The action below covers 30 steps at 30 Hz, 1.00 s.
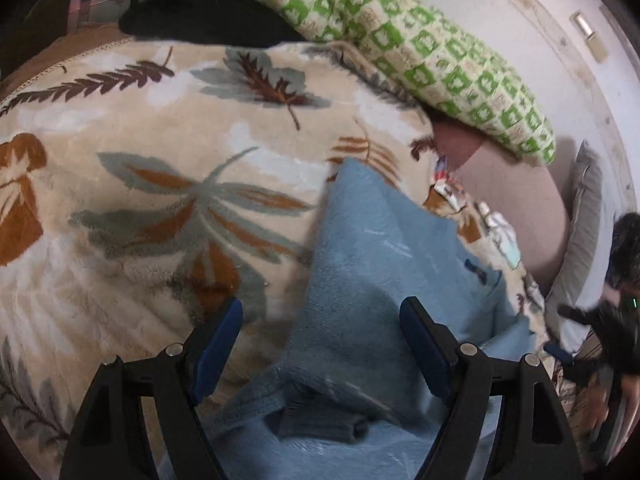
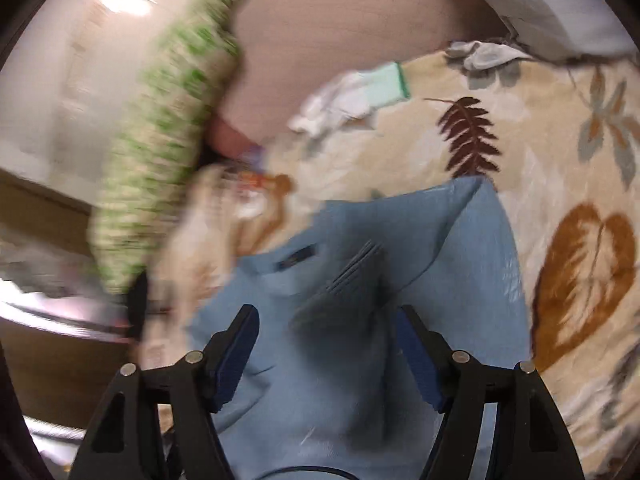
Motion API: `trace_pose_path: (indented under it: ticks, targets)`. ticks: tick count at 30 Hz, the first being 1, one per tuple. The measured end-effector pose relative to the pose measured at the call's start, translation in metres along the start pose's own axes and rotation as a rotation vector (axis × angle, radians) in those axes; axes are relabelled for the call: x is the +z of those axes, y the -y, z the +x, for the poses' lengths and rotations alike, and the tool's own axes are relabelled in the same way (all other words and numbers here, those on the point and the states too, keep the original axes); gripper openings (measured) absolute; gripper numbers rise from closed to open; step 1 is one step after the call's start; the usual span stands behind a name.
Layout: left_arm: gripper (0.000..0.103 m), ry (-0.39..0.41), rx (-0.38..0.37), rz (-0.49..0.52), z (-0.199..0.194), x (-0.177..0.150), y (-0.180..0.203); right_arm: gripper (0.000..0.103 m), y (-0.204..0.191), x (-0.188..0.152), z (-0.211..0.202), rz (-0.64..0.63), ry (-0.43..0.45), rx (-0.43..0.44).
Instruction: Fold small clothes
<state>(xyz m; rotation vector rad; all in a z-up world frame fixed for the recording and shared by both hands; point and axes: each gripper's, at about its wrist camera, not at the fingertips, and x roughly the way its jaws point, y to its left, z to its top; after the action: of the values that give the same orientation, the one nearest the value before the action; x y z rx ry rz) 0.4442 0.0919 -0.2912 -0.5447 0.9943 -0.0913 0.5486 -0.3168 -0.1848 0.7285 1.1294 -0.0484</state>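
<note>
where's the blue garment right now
The blue garment lies on the leaf-print blanket, low and centre in both wrist views, just beneath the open left tool, with the green checked pillow beyond it.

Left wrist view: evenly lit, moderate indoor light, colours soft. Mostly sharp; slight smear on the near edge of the light blue garment (image 1: 376, 248) and on the dark figure at the far right rim. Soft shadow on the garment between the gripper fingers (image 1: 424, 344). Strong fisheye bending: green checked pillow (image 1: 400, 40) and wall curved, black vignette in all corners.

Right wrist view: heavy motion blur on the left half; green checked pillow (image 2: 168, 132) streaked, detail lost. Leaf-print blanket (image 2: 576, 280) at right readable but soft. Bright ceiling-light glare (image 2: 124, 0) upper left, blown out. Dark shadow patch on the blue garment (image 2: 360, 288). Black lens border around.
</note>
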Motion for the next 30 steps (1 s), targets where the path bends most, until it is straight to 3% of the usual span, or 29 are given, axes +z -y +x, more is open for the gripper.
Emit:
trace_pose_path:
  ticks: [5, 9, 10, 12, 15, 16, 22, 27, 30]
  targets:
    - [0.081, -0.037, -0.038, -0.040, 0.002, 0.000, -0.012, 0.073, -0.014, 0.017, 0.044, 0.077, -0.073, -0.133]
    - [0.081, -0.050, -0.024, 0.020, 0.005, -0.002, -0.009, 0.073, -0.022, 0.019, 0.073, 0.080, -0.128, -0.249]
    - [0.081, -0.053, -0.021, 0.038, 0.005, -0.003, -0.008, 0.068, -0.026, 0.019, 0.079, 0.052, -0.143, -0.289]
    - [0.081, -0.061, -0.025, 0.059, 0.005, -0.004, -0.008, 0.040, -0.029, 0.013, 0.089, -0.015, -0.184, -0.343]
    - [0.081, -0.074, -0.039, 0.064, 0.003, -0.003, -0.011, 0.025, -0.028, 0.001, 0.080, -0.097, -0.181, -0.365]
    - [0.081, -0.078, -0.038, 0.069, 0.003, -0.003, -0.011, 0.020, -0.025, -0.005, 0.072, -0.121, -0.173, -0.361]
    - [0.081, -0.087, -0.026, 0.105, 0.002, -0.006, -0.008, 0.019, 0.041, -0.050, 0.009, -0.084, -0.085, -0.272]
    - [0.081, -0.079, -0.006, 0.145, 0.002, -0.010, -0.005, 0.019, 0.109, -0.097, -0.021, 0.042, -0.002, -0.071]
    - [0.081, -0.072, 0.001, 0.163, 0.001, -0.013, -0.006, 0.019, 0.127, -0.108, -0.028, 0.144, 0.028, 0.034]
